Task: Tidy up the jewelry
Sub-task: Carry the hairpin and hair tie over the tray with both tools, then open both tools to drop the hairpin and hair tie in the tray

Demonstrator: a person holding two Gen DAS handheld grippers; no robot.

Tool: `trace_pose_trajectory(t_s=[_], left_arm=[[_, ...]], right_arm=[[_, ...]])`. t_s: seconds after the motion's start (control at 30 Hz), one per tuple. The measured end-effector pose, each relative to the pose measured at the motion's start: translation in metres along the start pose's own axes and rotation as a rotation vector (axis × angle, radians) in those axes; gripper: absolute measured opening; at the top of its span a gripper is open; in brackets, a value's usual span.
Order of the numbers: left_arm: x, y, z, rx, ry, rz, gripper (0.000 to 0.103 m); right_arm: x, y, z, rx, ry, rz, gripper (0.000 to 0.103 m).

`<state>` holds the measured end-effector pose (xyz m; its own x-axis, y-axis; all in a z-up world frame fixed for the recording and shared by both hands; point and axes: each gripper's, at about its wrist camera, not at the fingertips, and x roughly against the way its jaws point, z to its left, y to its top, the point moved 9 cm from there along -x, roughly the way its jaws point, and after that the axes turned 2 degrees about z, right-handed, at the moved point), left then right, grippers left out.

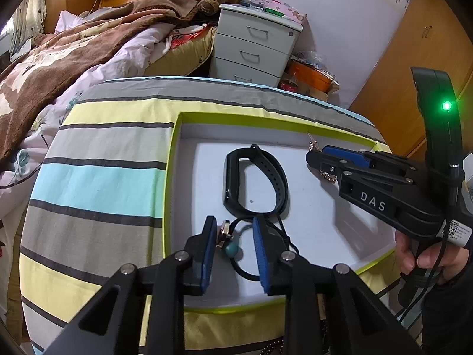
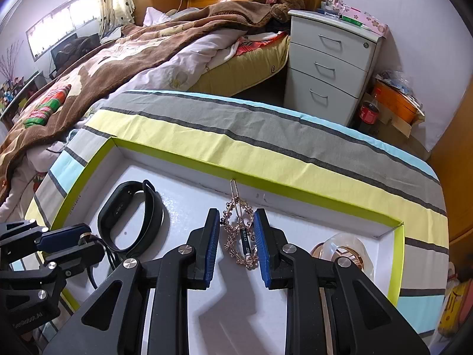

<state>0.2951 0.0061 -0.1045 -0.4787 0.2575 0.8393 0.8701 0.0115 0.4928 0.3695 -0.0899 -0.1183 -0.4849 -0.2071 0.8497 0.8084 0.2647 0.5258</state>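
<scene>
A rose-gold chain (image 2: 240,234) lies inside a shallow white tray (image 2: 325,207) with a lime-green rim, its long axis running from the tray's far wall toward the camera; a plain oval link at the far end points at that wall. The right gripper (image 2: 236,244) straddles the chain, one blue pad on each side; whether the pads press on it cannot be told. To the chain's left lies a black fitness band (image 1: 254,182), looped and resting on its edge. Nearer still, a black cord with a teal bead (image 1: 230,249) and a silver charm sits between the parted jaws of the left gripper (image 1: 235,250), the charm just beside the left pad. The tray rests on a striped cloth (image 1: 103,177).
</scene>
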Motion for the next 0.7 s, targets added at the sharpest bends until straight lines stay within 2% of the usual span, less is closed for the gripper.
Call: trace_pose_trajectory(t_s=[0.13,0.27,0.43,0.7], left_arm=[[0.001,0.0,-0.003,-0.003,-0.004,-0.002,0.036],[0.004,0.002,-0.005,-0.01,0.002,-0.011,0.047],[0.007,0.003,-0.004,-0.004,0.005,-0.014,0.051],[0.021,0.003,-0.006,-0.014,0.014,-0.043,0.064]], right_arm=[[0.0,0.0,-0.001,-0.005,0.001,0.003,0.025],[0.001,-0.001,-0.003,-0.018,0.009,-0.001,0.03],[0.005,0.0,-0.004,-0.027,0.011,-0.011,0.031],[0.027,0.0,-0.002,-0.032,0.026,-0.057,0.033]])
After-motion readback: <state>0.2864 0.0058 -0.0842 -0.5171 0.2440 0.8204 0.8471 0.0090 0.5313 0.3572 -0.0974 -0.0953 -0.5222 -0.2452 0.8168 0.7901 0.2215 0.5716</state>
